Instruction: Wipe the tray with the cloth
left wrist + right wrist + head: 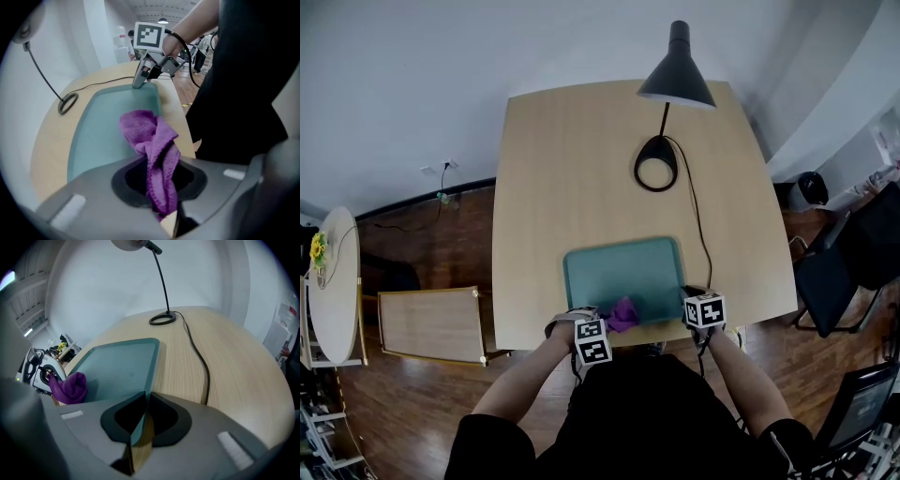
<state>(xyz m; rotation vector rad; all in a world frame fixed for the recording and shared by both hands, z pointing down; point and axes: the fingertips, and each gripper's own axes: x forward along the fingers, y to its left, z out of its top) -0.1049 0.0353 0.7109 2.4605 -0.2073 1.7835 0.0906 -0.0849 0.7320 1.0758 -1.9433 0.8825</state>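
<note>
A teal tray [623,267] lies near the front edge of the light wooden table [572,169]. My left gripper [607,325] is shut on a bunched purple cloth [623,314], which rests on the tray's near left part. In the left gripper view the cloth [150,140] runs up from between the jaws onto the tray [98,136]. My right gripper [688,300] sits at the tray's near right corner. In the right gripper view its jaws stand closed on the tray's rim [140,423].
A black desk lamp [675,80] stands at the back of the table, its ring base [656,169] behind the tray and its cable [698,225] running past the tray's right side. Black chairs [834,272] stand to the right, a wooden panel [431,323] to the left.
</note>
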